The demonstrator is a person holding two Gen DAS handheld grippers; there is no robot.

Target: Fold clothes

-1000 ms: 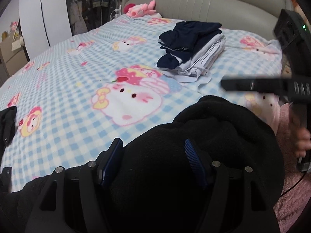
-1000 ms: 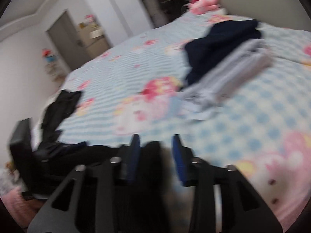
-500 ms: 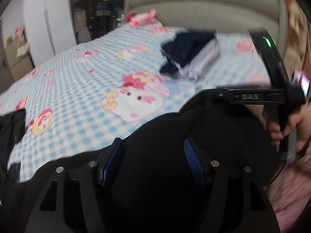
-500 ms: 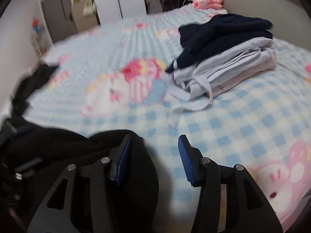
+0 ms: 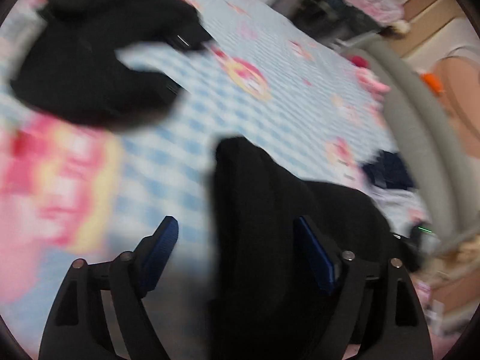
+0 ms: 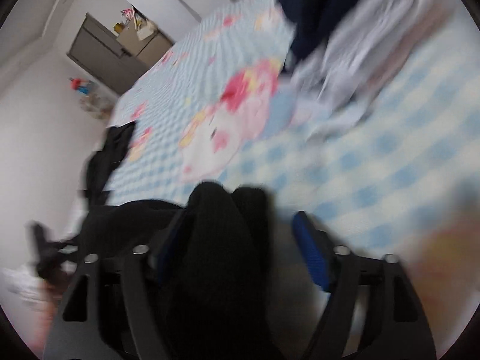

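Note:
A black fleece garment (image 5: pixel 270 210) lies bunched on the blue-checked bedsheet (image 5: pixel 270 114). In the left wrist view it fills the right half of my left gripper (image 5: pixel 237 240), whose jaws are opening; the left pad (image 5: pixel 162 240) stands apart from the cloth. In the right wrist view the same black garment (image 6: pixel 216 240) sits between the opening jaws of my right gripper (image 6: pixel 240 237), against the left finger, with a gap to the right pad (image 6: pixel 309 249). Both views are blurred by motion.
A second black garment (image 5: pixel 90 60) lies farther out on the bed, also seen as a dark heap (image 6: pixel 114 150) near the bed's edge. A folded stack with a navy piece (image 6: pixel 312 9) over pale ones (image 6: pixel 375 39) lies beyond. The grey headboard (image 5: pixel 414 105) curves along the right.
The left view has swung and rolled sharply across the bed, and its jaws have spread off the black garment. The right gripper has sunk, widened its jaws, and the black garment now lies between them.

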